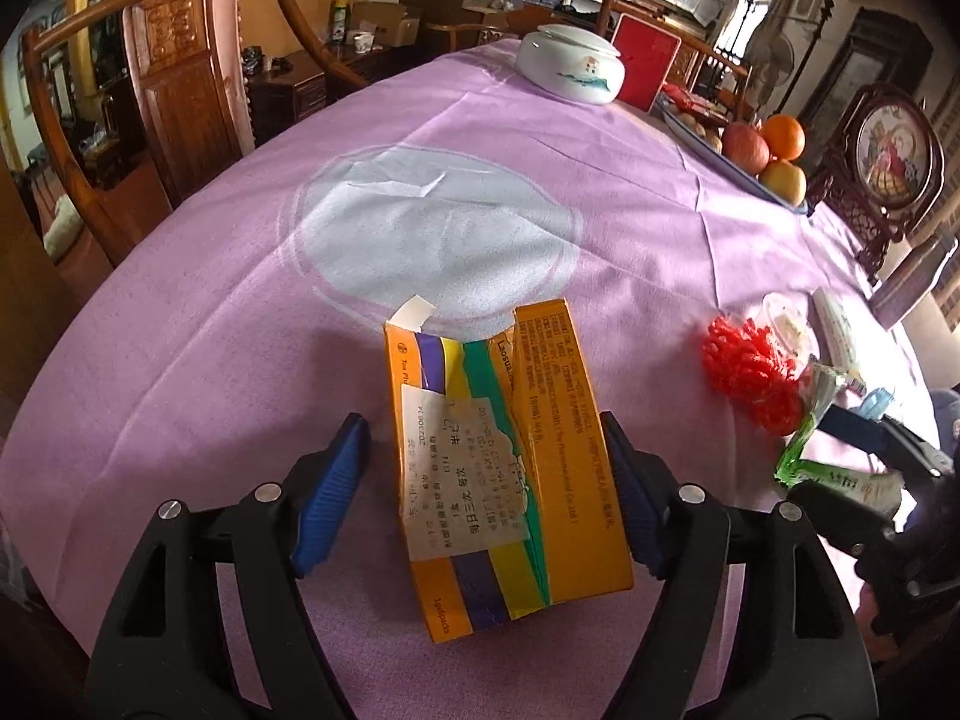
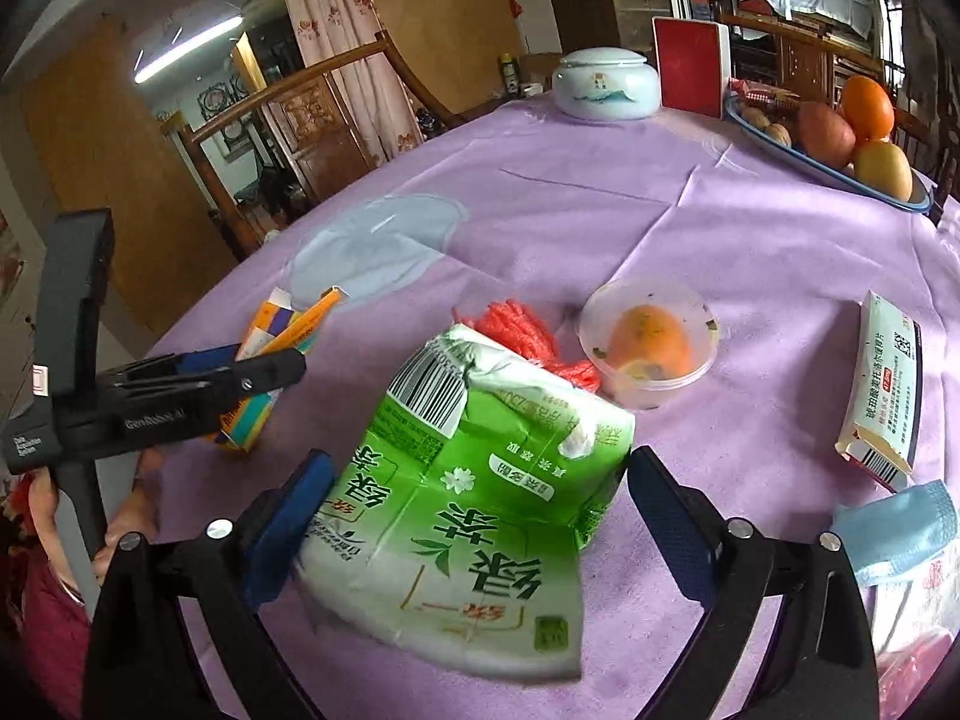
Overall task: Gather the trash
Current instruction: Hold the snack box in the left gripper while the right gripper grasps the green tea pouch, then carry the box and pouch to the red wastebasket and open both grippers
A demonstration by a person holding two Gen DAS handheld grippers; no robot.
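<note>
A torn orange medicine box (image 1: 510,468) with a white label lies on the purple tablecloth (image 1: 240,330) between the pads of my left gripper (image 1: 480,420). The left pad stands clear of the box and the right pad sits at its edge, so the gripper is open. In the right wrist view the same box (image 2: 270,348) shows beyond the left gripper (image 2: 240,369). My right gripper (image 2: 480,459) is shut on a crushed green tea carton (image 2: 468,492), seen in the left wrist view as a green carton (image 1: 807,438).
A red string bundle (image 2: 528,330), a clear cup (image 2: 648,348) with orange residue, a white medicine box (image 2: 888,396) and a blue mask (image 2: 900,528) lie nearby. A white lidded jar (image 2: 606,87), a red box (image 2: 690,66) and a fruit tray (image 2: 912,204) stand at the far side. A wooden chair (image 1: 174,90) is beyond the table.
</note>
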